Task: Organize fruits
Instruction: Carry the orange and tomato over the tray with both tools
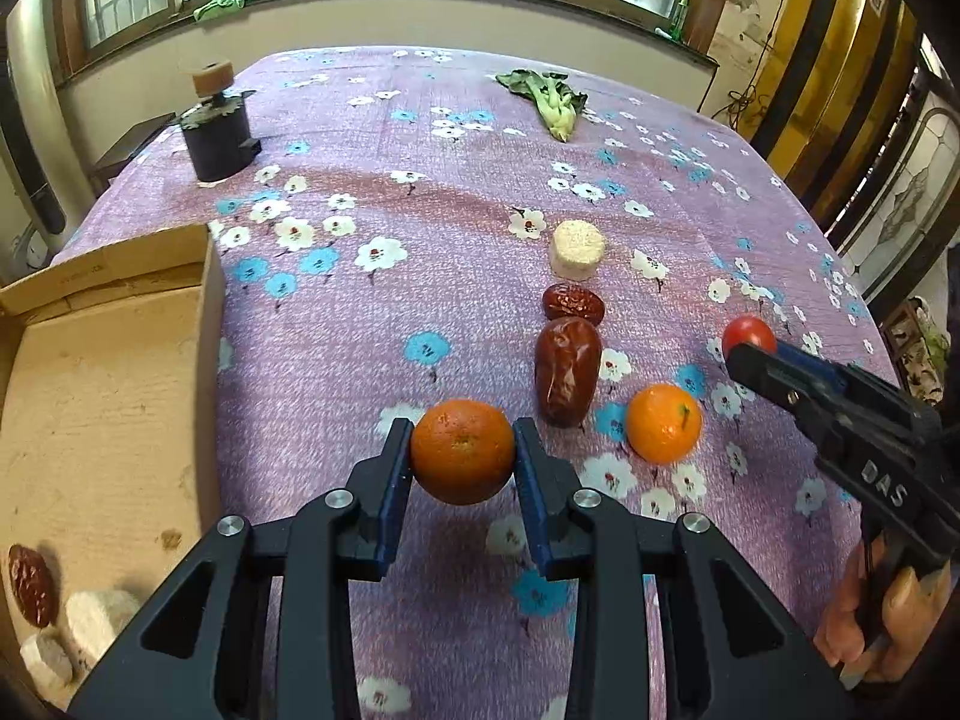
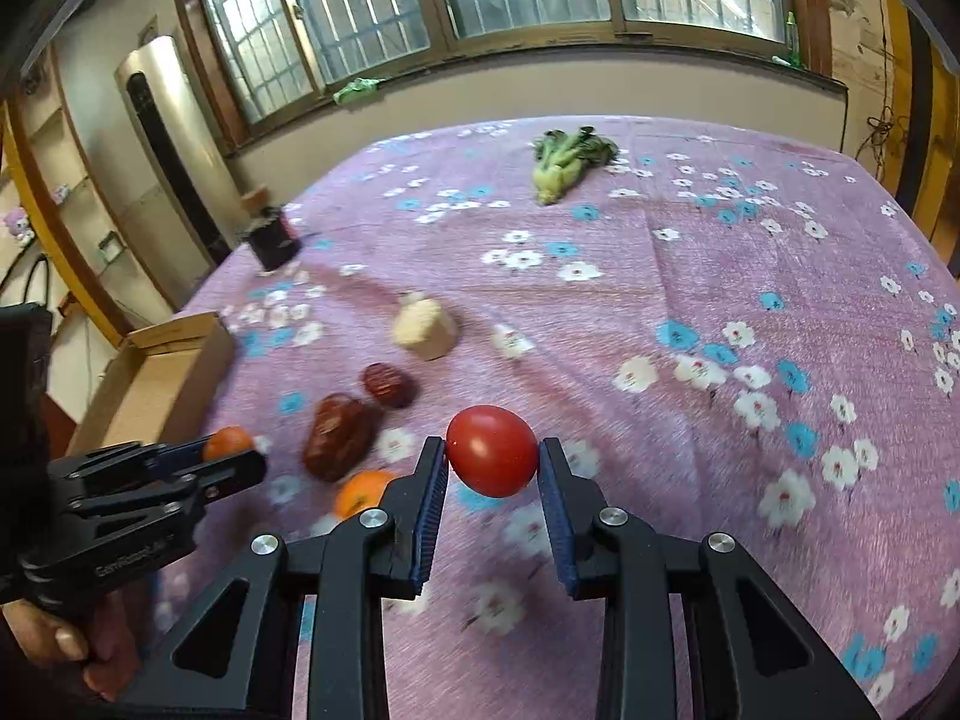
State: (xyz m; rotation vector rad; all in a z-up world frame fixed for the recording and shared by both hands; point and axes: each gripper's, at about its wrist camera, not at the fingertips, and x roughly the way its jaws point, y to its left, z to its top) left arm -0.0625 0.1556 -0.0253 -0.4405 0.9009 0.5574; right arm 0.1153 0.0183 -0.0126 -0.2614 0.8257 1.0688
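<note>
Purple cloth printed with white and blue flowers covers the worktop (image 1: 420, 192), which stands below a row of barred windows.

From the left wrist view, the left tongs (image 1: 462, 450) pinch a dark orange (image 1: 462, 451) between their blue pads, both pads pressed against its sides. To the left sits an open cardboard box (image 1: 120, 372); inside its near corner lie a red date (image 1: 30, 585) and two pale round cakes (image 1: 96, 618), partly hidden by the tongs' frame. On the cloth just right of the held fruit stands a large red date (image 1: 567, 369), with a smaller date (image 1: 573, 303) touching its far end and another pale round cake (image 1: 577, 251) beyond that. A lighter orange (image 1: 664, 423) rests near the large date's right side. Farther back lie a leafy green vegetable (image 1: 549, 99) and, at the far left, a dark cylindrical object with a tan round top (image 1: 216, 132).

From the right wrist view, the right tongs (image 2: 492, 459) grip a small red tomato (image 2: 492, 451); the left pad touches it, and the right pad sits at its edge. In the left wrist view, these same tongs reach in from the right with the tomato at their tip, and a hand (image 1: 876, 630) holds their handle. In the right wrist view, another hand (image 2: 66, 642) at lower left holds the left tongs.
</note>
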